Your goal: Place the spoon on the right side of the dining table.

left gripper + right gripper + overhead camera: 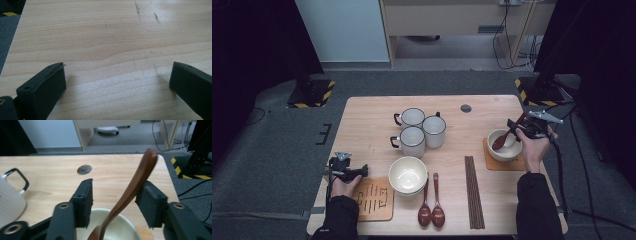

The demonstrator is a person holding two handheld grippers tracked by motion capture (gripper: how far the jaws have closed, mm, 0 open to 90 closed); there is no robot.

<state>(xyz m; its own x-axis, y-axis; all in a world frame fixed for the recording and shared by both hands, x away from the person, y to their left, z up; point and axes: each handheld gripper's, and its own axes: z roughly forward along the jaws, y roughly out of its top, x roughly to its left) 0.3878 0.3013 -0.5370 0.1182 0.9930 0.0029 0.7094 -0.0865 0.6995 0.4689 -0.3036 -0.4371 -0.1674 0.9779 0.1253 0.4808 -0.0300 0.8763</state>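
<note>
You are setting places on the wooden counter [372, 112], and the step in hand looks like putting a spoon into a bowl.

Start with the big things. Three white mugs [418, 130] stand close together near the middle of the counter. In front of them sits a cream bowl [408, 175], empty, just beside a wooden coaster [374, 199] with slots cut in it. Over on your right side, a second bowl [504, 145] sits on its own coaster [490, 161].

Now the smaller things. A bundle of dark chopsticks [474, 192] lies between the two bowls. Two brown spoons [431, 206] lie side by side just left of the chopsticks, near the front edge.

A third spoon, the wooden spoon [130, 192], is the one you are working with. Its scoop end is down inside the right bowl, and its handle sticks up and leans against one of the jaws of your right gripper [518, 126]. Those jaws stand apart with the handle between them. They do not squeeze it, so the spoon seems to rest in the bowl by itself.

Your left gripper [357, 172] rests low by the slotted coaster. Its jaws are wide apart with nothing but bare counter between them.

Next, you would likely lift your right gripper up and away, slowly, so the handle does not catch and tip out. Then go for one of the two spoons for the empty bowl.
</note>
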